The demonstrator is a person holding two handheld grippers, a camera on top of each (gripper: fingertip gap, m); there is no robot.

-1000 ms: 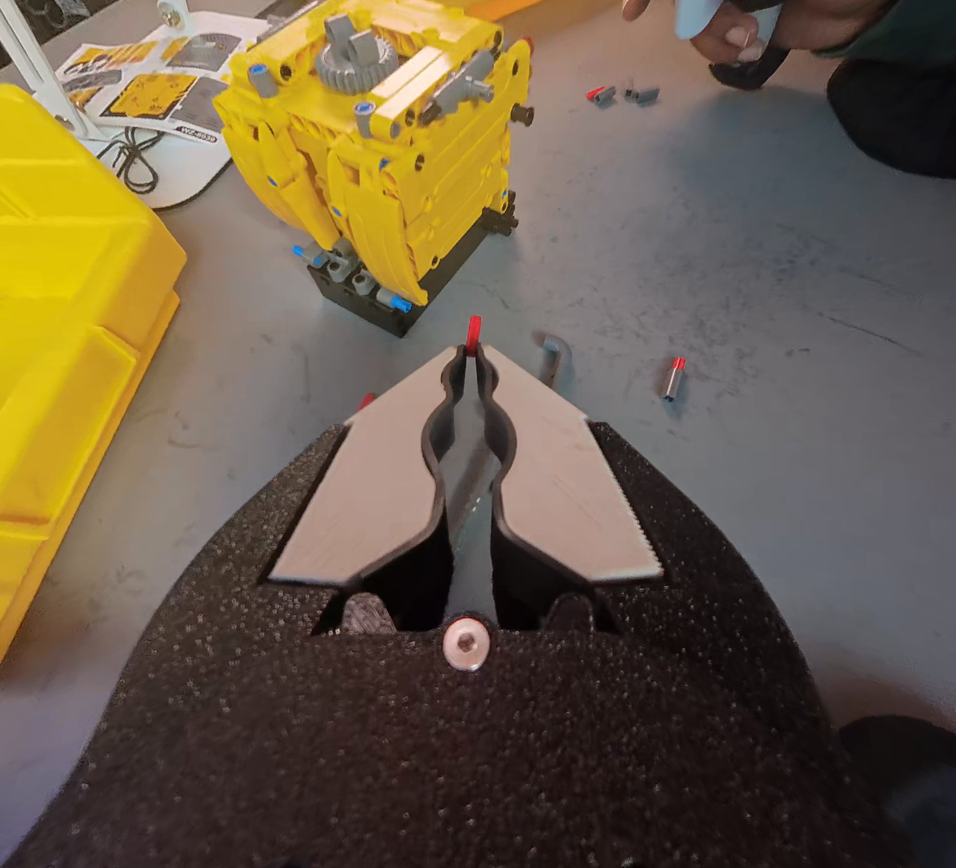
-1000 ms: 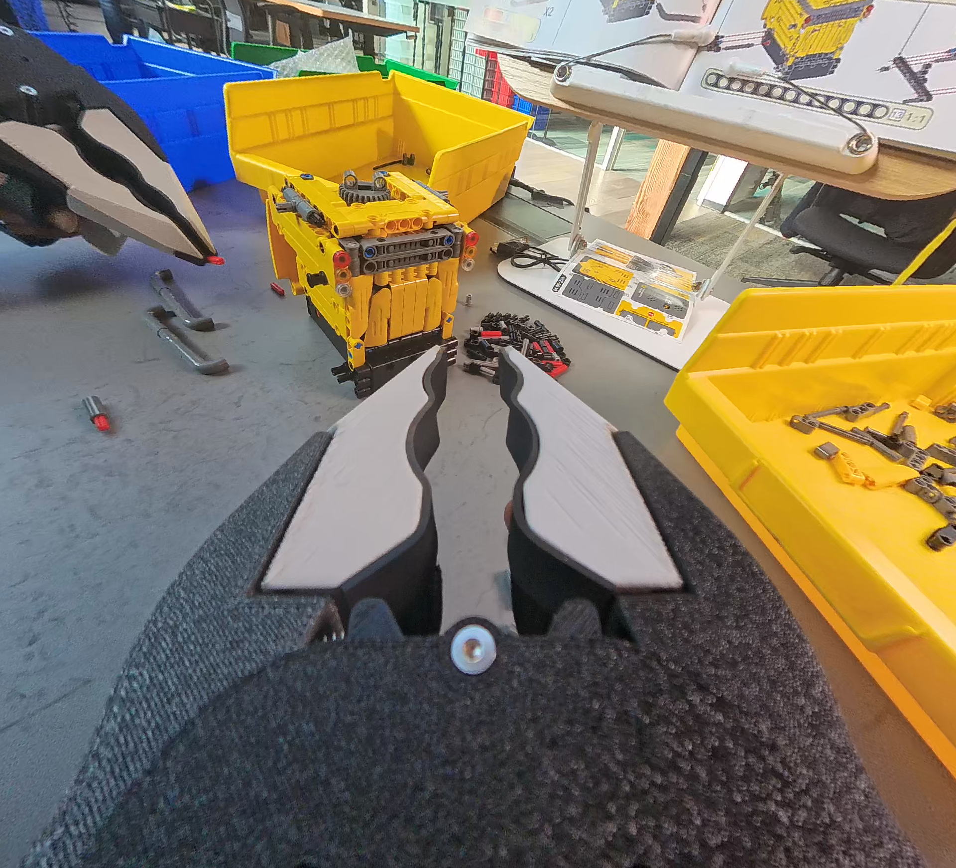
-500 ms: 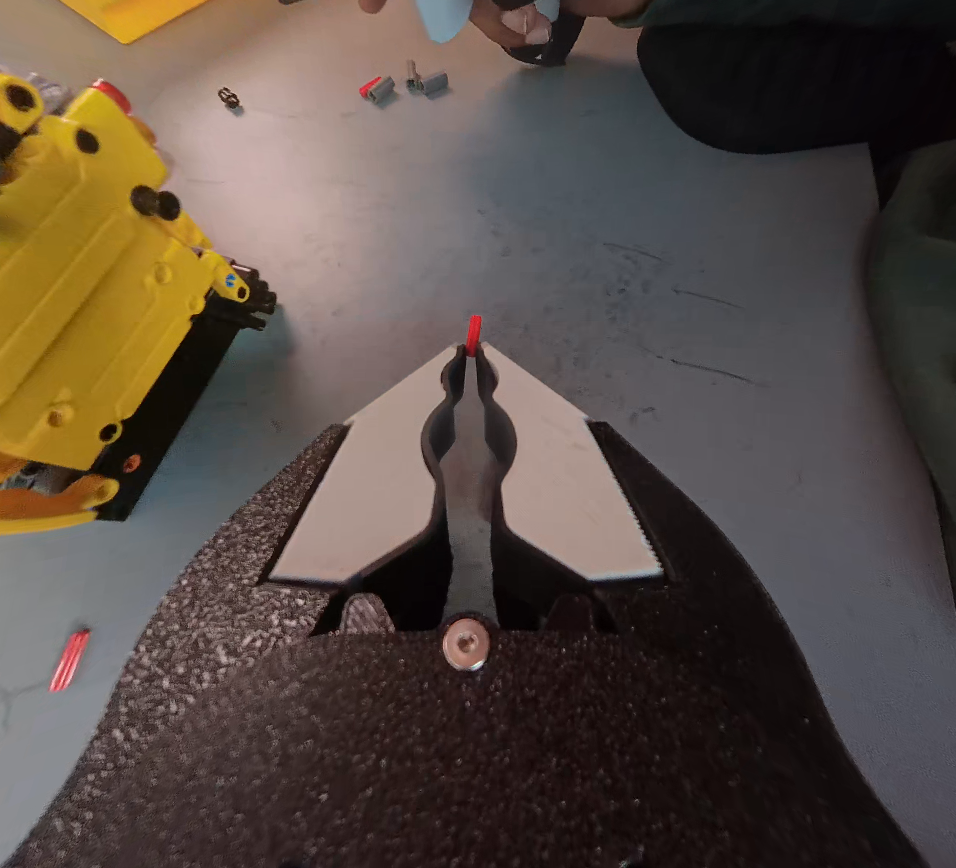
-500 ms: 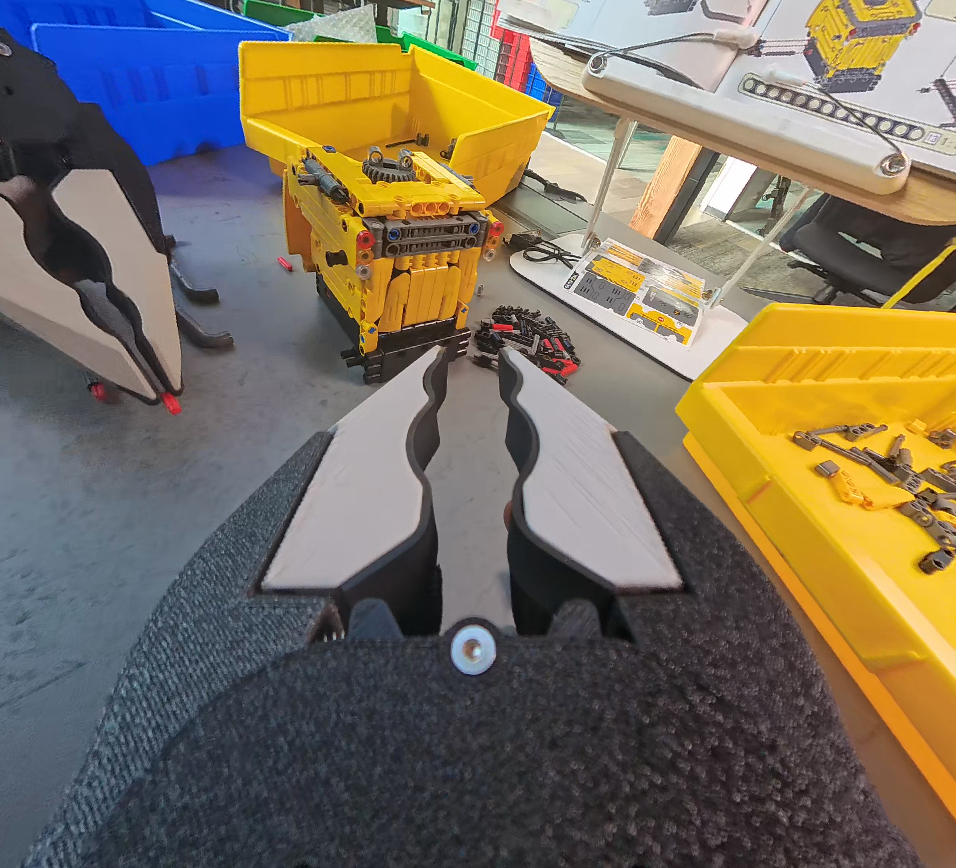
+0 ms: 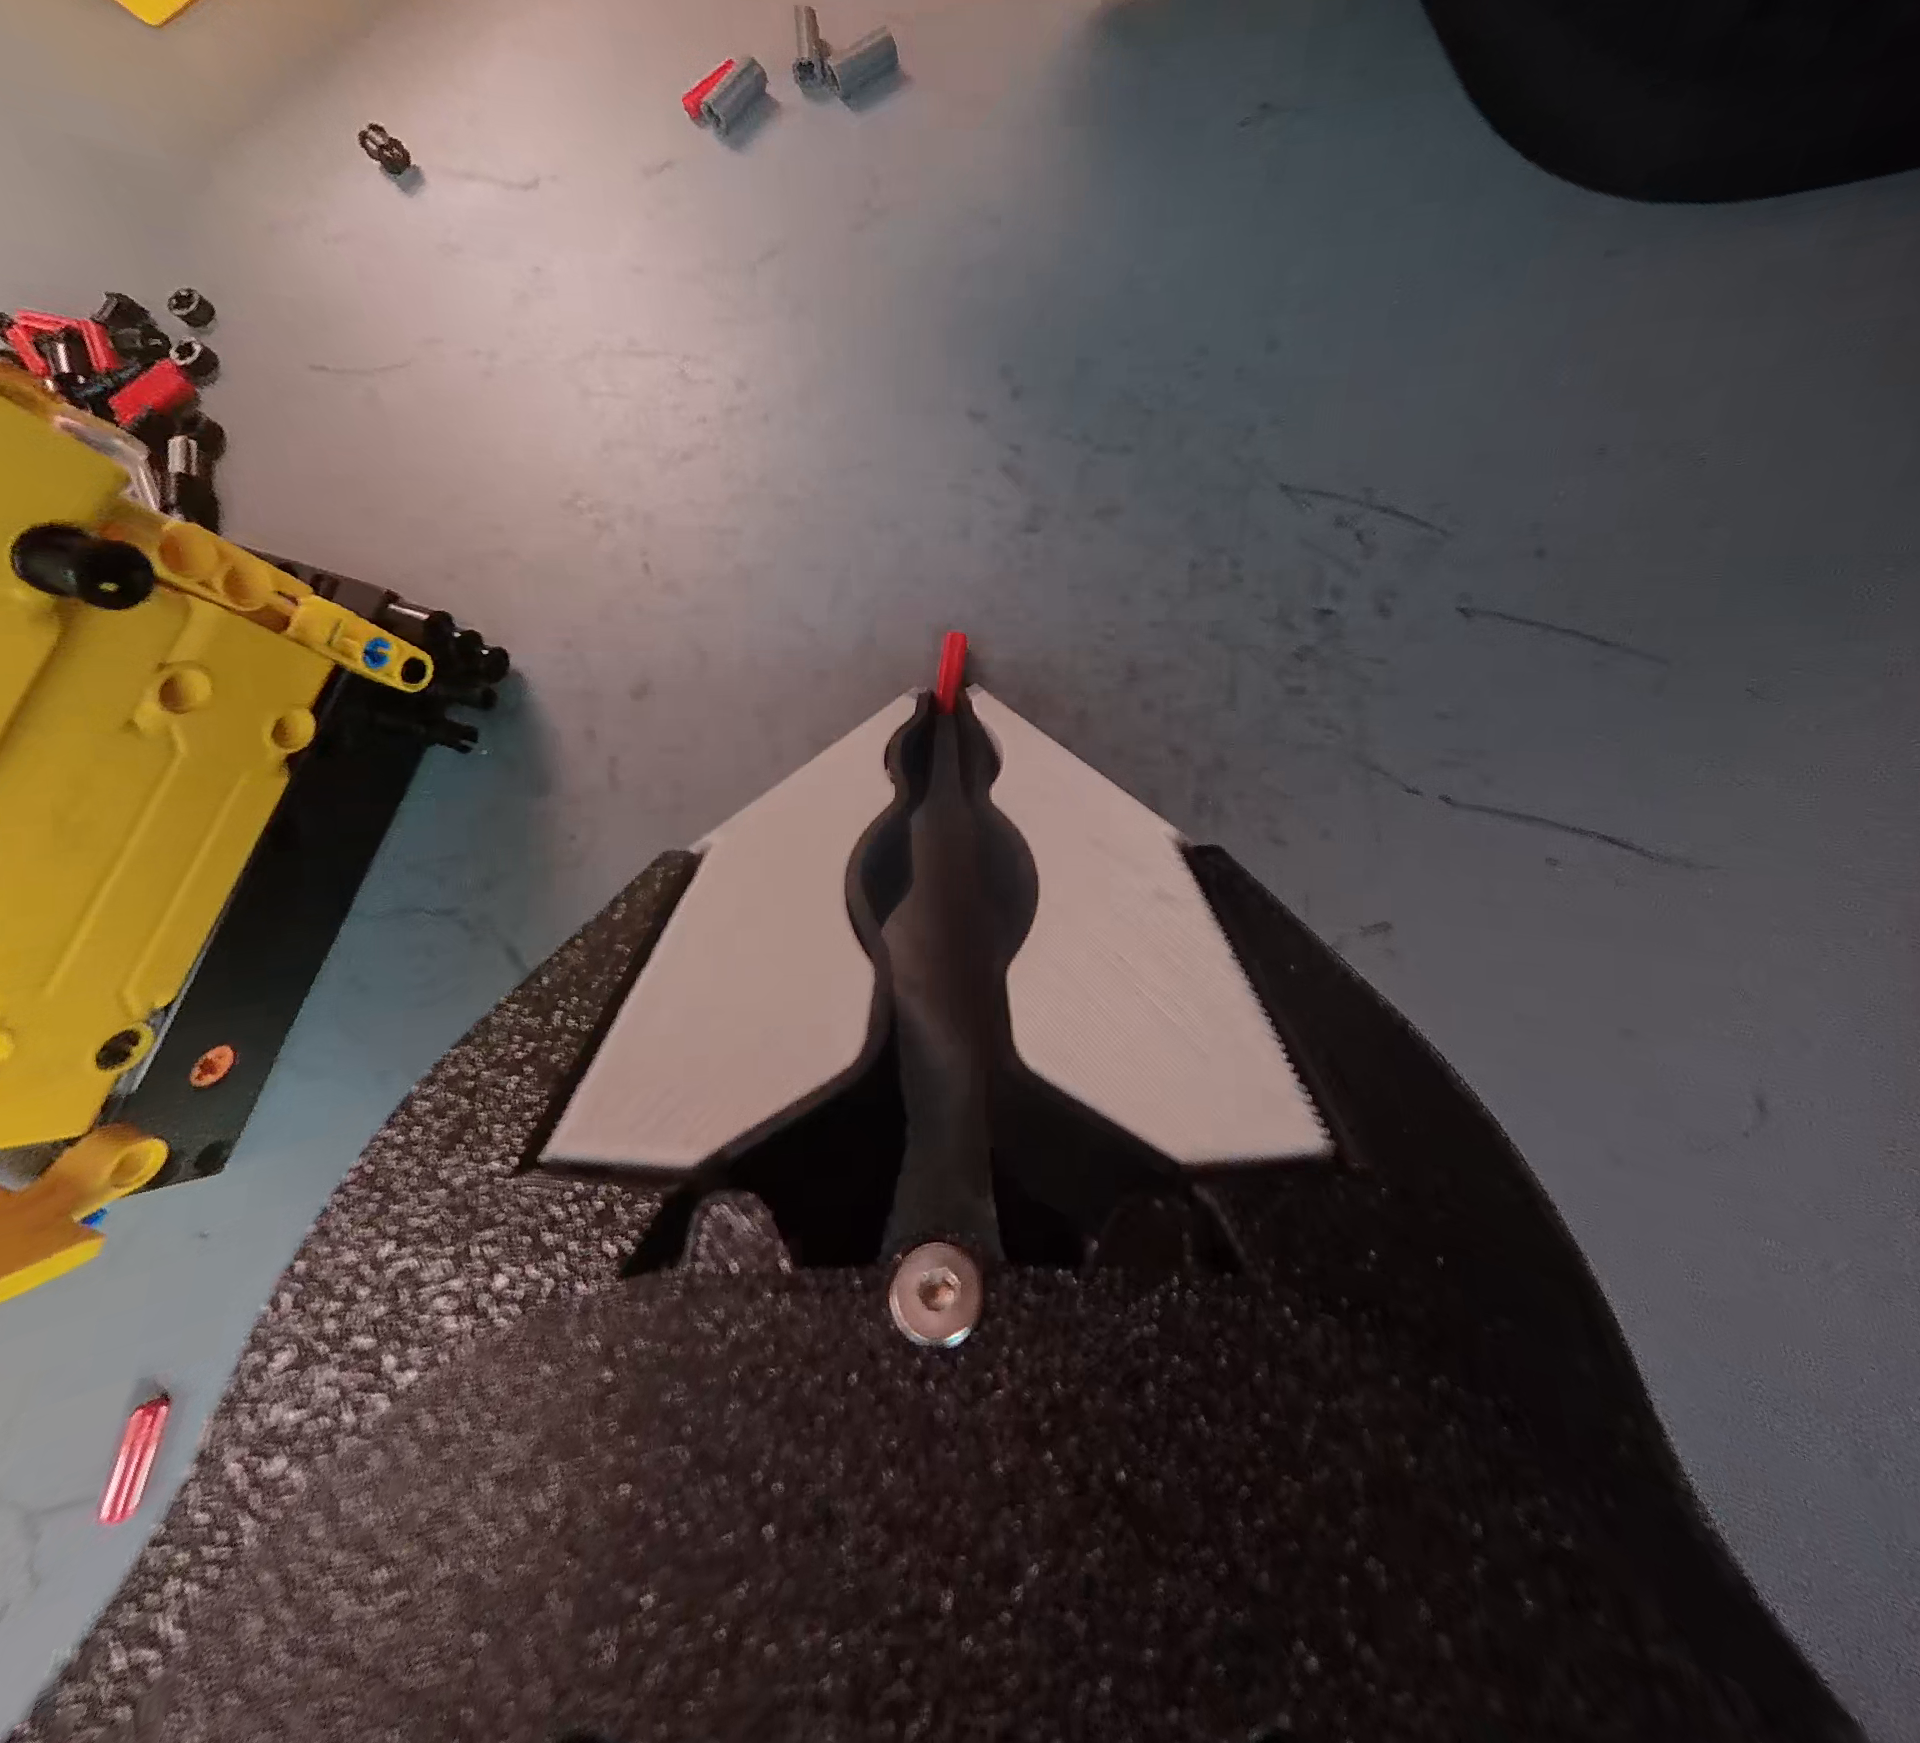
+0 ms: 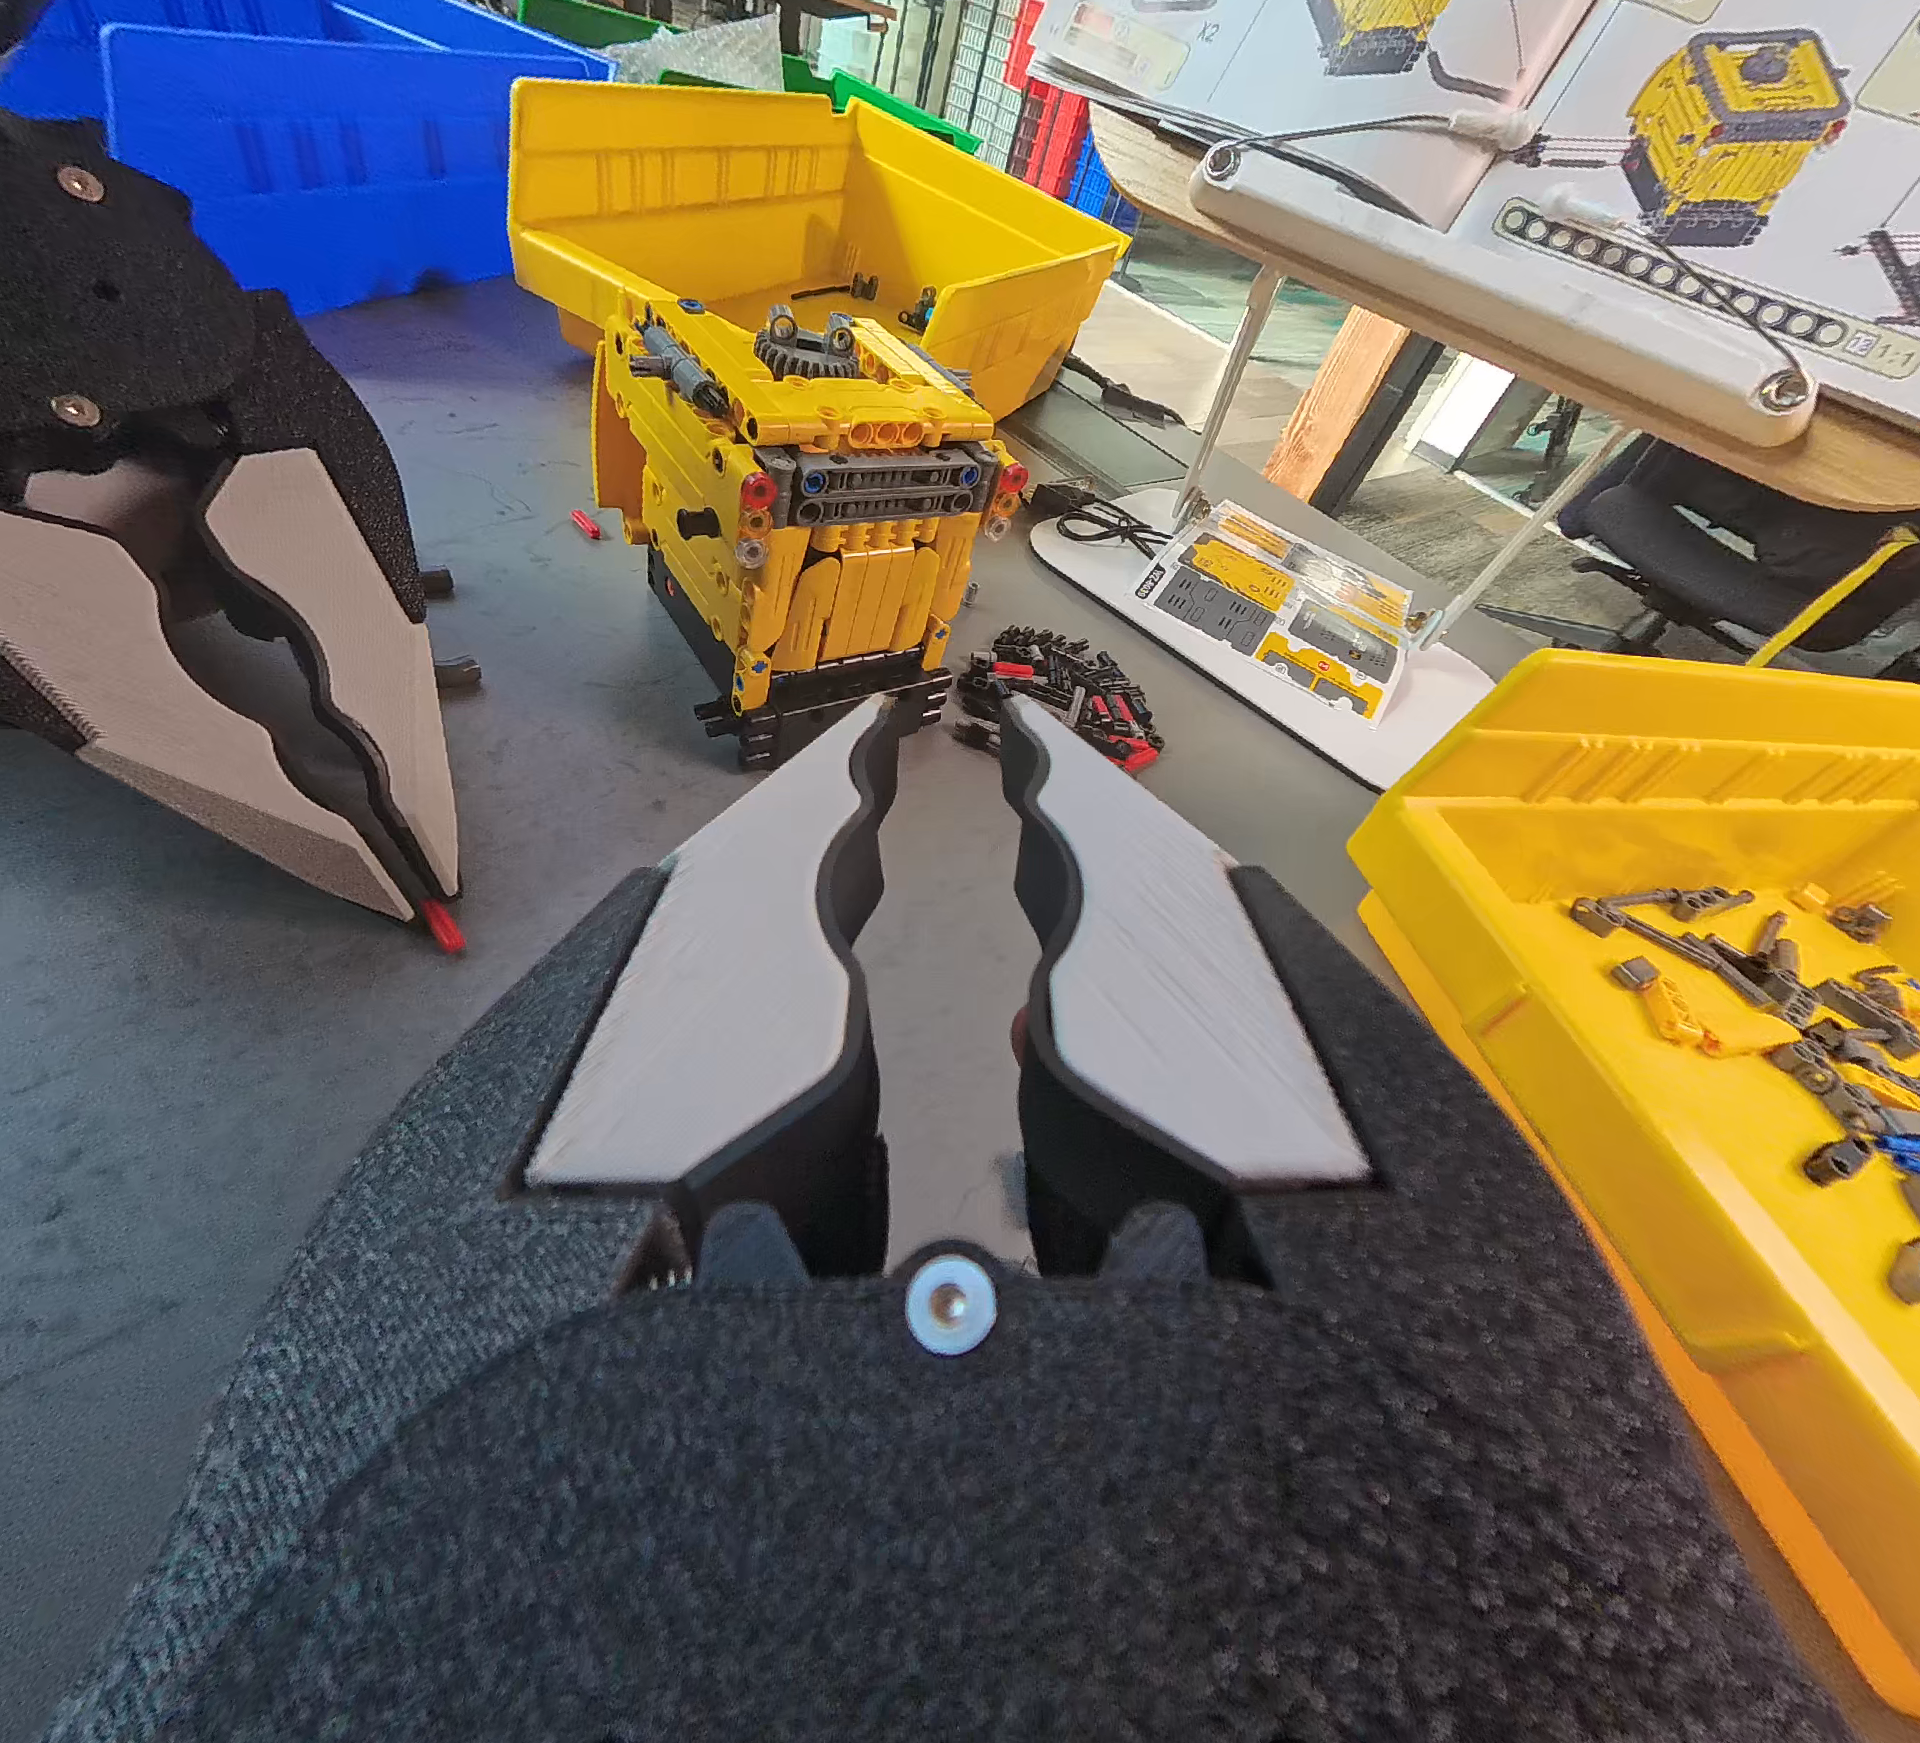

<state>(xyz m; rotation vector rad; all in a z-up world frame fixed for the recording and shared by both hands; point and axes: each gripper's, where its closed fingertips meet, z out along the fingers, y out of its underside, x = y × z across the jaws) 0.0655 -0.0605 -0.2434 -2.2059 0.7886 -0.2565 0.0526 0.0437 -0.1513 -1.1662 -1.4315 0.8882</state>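
My left gripper (image 5: 948,701) is shut on a small red pin (image 5: 950,670) that sticks out past its tips, close above the grey table. It also shows in the right wrist view (image 6: 421,904), pointing down with the red pin (image 6: 445,931) at its tip. My right gripper (image 6: 943,714) is open and empty, above the table in front of the yellow brick model (image 6: 810,509). The model also shows at the left of the left wrist view (image 5: 135,820). A pile of small black and red pins (image 6: 1060,685) lies beside the model.
A yellow bin with grey parts (image 6: 1662,1018) stands at the right, another yellow bin (image 6: 748,197) behind the model, blue bins (image 6: 312,135) at back left. An instruction booklet on a stand (image 6: 1507,31) hangs over the right. Loose grey connectors (image 5: 831,67) and a red axle (image 5: 135,1470) lie about. The gap from one gripper's tips to the other's is roughly 15 cm.
My left gripper with the red pin has swung right and down, away from the model, toward the table. My right gripper has stayed open and hardly moved.
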